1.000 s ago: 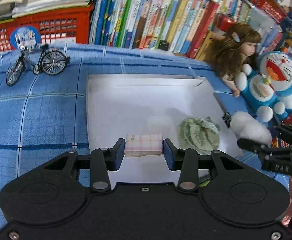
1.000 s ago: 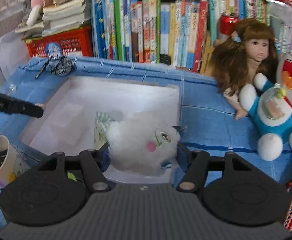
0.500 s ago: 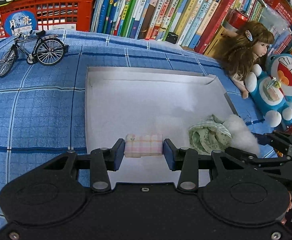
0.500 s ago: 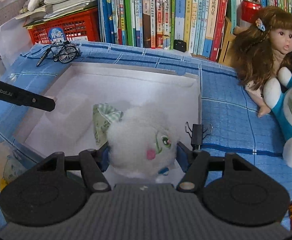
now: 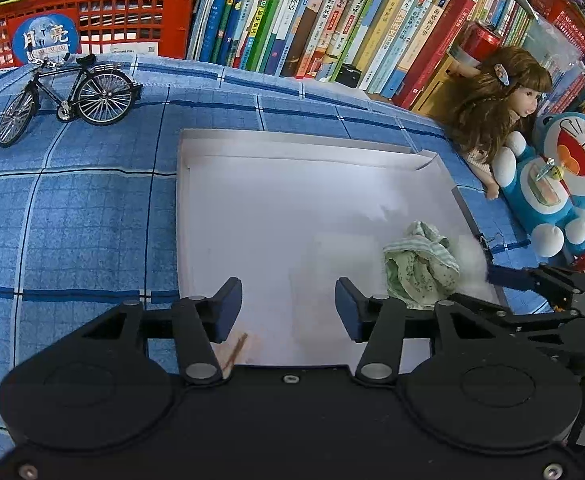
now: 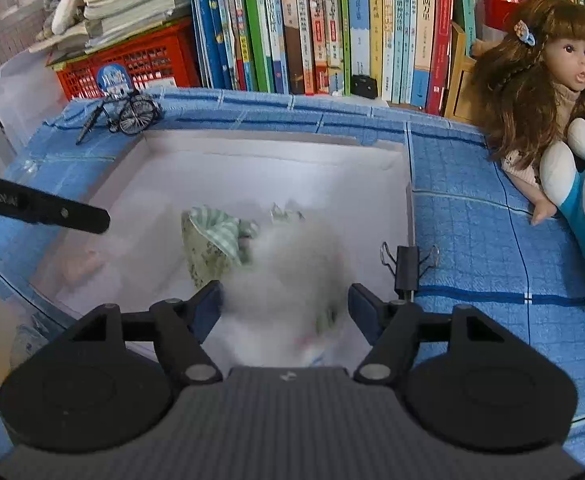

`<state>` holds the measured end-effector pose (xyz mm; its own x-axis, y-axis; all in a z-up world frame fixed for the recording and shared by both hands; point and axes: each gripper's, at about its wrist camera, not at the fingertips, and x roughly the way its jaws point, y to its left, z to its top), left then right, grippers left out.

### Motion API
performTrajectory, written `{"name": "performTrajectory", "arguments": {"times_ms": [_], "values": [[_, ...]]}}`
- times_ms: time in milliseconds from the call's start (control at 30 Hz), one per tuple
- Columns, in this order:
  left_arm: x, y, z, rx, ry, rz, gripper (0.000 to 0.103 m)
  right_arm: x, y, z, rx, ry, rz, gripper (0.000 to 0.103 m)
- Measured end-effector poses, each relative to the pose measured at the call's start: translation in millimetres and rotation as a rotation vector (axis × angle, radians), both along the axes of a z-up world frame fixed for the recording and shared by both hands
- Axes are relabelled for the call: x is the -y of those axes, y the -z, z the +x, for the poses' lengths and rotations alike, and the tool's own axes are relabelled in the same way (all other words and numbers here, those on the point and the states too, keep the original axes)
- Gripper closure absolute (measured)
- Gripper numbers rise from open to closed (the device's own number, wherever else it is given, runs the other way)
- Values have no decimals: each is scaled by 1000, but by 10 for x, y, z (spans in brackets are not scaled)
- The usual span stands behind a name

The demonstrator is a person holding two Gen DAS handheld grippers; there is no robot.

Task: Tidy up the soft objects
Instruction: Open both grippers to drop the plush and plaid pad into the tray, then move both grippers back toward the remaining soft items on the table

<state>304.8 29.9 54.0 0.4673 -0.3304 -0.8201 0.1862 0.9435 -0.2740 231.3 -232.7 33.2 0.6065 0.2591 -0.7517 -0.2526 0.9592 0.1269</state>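
A white shallow tray (image 5: 292,152) lies on the blue checked cloth. My left gripper (image 5: 288,308) hovers over its near edge, jaws opening, with nothing between them. The pink checked cloth shows only as a pink blur (image 5: 236,350) under the left jaw and a faint pink patch (image 6: 80,268) on the tray floor. My right gripper (image 6: 286,310) is opening too. The white fluffy toy (image 6: 288,280) is a falling blur between its spread jaws, beside the crumpled green cloth (image 6: 212,240). That green cloth (image 5: 418,264) sits at the tray's right side.
A toy bicycle (image 5: 68,100) stands at the back left before a red basket (image 5: 92,20). Books (image 5: 332,20) line the back. A doll (image 6: 544,80) and a blue cat plush (image 5: 564,184) sit on the right. A binder clip (image 6: 408,268) grips the tray's right rim (image 6: 410,208).
Both grippers have opened. The pink checked cloth has dropped out of the left jaws. The white fluffy toy has slipped from the right jaws and is falling into the tray.
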Motion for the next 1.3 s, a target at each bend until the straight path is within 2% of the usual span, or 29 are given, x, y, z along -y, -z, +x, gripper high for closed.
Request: {"name": "performTrajectory", "arguments": {"times_ms": [100,367,567,900,1300], "values": [[15,-19,-29,4,1,11,51,-7,-46,-30,13,-2,7,20],[46,-181,-195,50,16,18,39,-5,-149,-148,40,2,13,18],[97,-379,-422,113,34,35,34,6,-280,-292,79,5,23,17],[161,-666,-956,231,65,36,30,34,-568,-748,202,-8,31,14],[177,-741,-1699,317,133,15,26,63,-686,-1409,290,-59,48,13]]}}
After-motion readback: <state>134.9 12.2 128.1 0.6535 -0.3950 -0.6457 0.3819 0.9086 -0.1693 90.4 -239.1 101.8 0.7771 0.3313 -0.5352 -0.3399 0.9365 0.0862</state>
